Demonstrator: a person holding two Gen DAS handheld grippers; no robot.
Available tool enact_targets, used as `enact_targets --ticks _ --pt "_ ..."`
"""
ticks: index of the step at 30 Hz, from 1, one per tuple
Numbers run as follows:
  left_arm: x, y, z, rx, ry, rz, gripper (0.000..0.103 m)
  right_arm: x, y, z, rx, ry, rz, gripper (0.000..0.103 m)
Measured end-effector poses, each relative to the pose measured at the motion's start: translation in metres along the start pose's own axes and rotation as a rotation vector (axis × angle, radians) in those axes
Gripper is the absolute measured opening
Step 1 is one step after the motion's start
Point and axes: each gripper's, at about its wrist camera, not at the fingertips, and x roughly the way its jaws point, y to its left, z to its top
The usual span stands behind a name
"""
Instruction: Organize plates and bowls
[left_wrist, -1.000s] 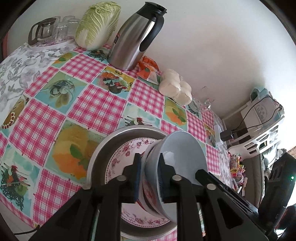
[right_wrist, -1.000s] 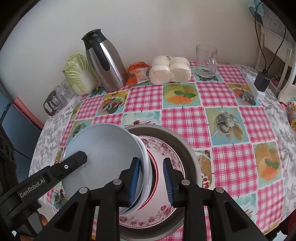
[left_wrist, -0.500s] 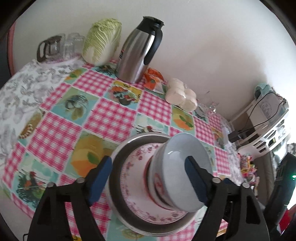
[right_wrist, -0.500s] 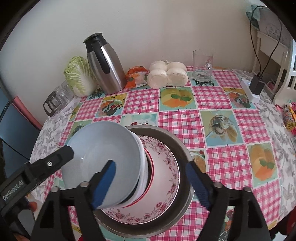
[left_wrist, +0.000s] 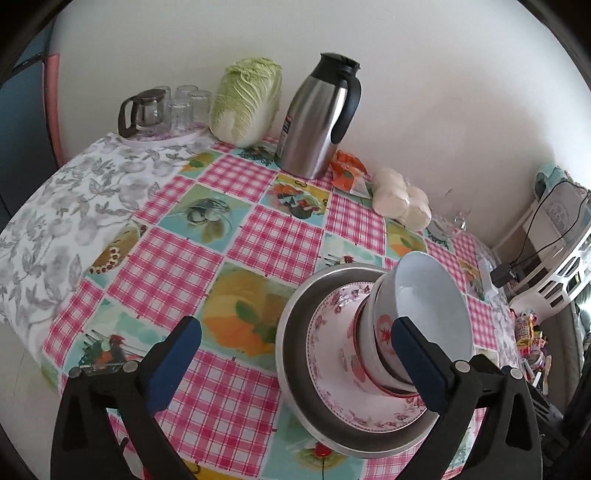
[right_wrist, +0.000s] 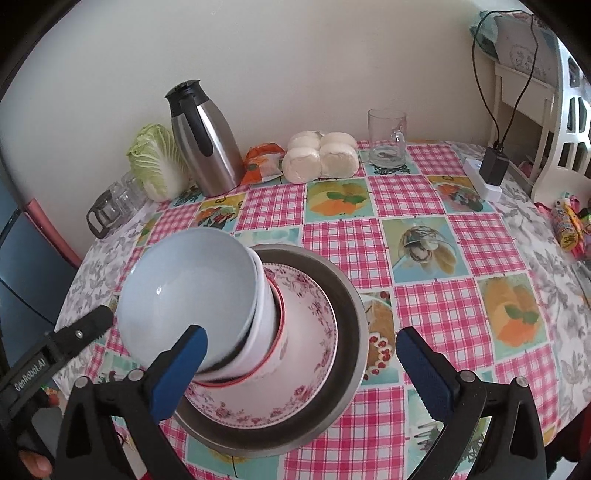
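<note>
two claws (left_wrist: 295, 354) (right_wrist: 301, 365) agape; one bowl stack (right_wrist: 207, 299)

A stack of bowls (right_wrist: 192, 291) is set on a plate (right_wrist: 303, 373), which lies in a metal basin (right_wrist: 351, 317) on the table (right_wrist: 424, 206). The stack is placed ahead of the right gripper (right_wrist: 301, 373), toward its left finger. Beyond the basin, a jug (right_wrist: 203, 140), a cabbage (right_wrist: 157, 162), buns (right_wrist: 321, 157) and a glass mug (right_wrist: 386, 138) are ranged along the wall.

Table (right_wrist: 424, 306): basin (right_wrist: 351, 295), thermos (right_wrist: 207, 140), cabbage (right_wrist: 155, 162).
</note>
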Motion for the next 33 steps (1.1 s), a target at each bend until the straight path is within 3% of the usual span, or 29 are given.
enact_targets --ticks 8,15,25,33 --pt "-0.009 -0.005 -0.013 0.073 0.002 0.049 0.102 -0.007 -0.003 -0.015 -0.008 -0.015 -0.01 0.103" --pt "-0.01 -0.005 -0.025 0.095 0.03 0.036 0.102 -0.003 -0.003 -0.027 -0.025 0.009 -0.021 0.103" --pt "-0.003 -0.007 -0.046 0.151 0.105 0.156 0.102 -0.003 -0.002 -0.039 -0.045 0.025 -0.039 0.103" --pt "-0.003 -0.008 -0.054 0.178 0.116 0.172 0.102 -0.007 -0.001 -0.045 -0.058 0.029 -0.053 0.103"
